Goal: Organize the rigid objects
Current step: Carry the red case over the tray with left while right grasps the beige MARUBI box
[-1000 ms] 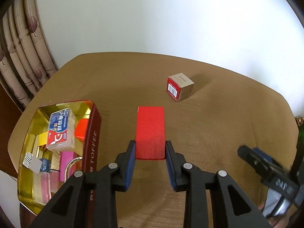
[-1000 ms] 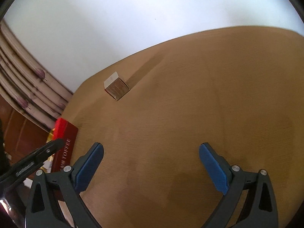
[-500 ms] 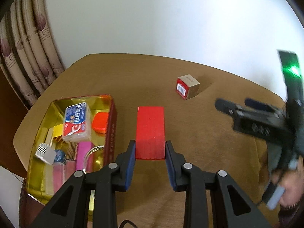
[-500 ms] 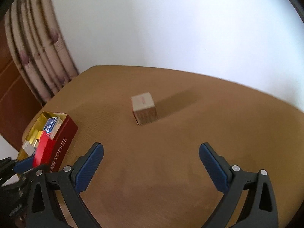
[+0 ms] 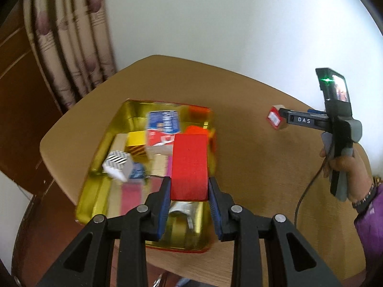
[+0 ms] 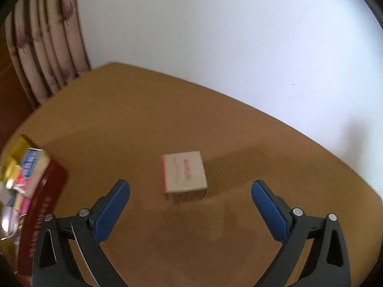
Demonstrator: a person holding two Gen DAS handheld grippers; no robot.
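My left gripper [image 5: 189,186] is shut on a flat red block [image 5: 189,165], which hangs above the right side of an open gold-lined tin [image 5: 95,157] with red outer walls. Several small items lie in the tin, among them a blue and white packet [image 5: 162,124] and a striped box [image 5: 117,163]. A small cardboard box [image 6: 184,175] with a red side stands on the brown table [image 6: 167,239], ahead of my right gripper [image 6: 190,189] and between the lines of its fingers. That gripper is open, with nothing between its pads. In the left wrist view the right gripper [image 5: 284,117] reaches toward the same cardboard box [image 5: 275,118].
A person's hand [image 5: 344,162] in a purple sleeve holds the right tool. The tin [image 6: 40,203] lies at the table's left side. A curtain [image 5: 71,47] hangs at the back left beside a white wall. The table edge curves close behind the cardboard box.
My left gripper carried the red block leftward from over bare table to over the tin. The right gripper swung round and closed in on the cardboard box, which now sits centred before it.
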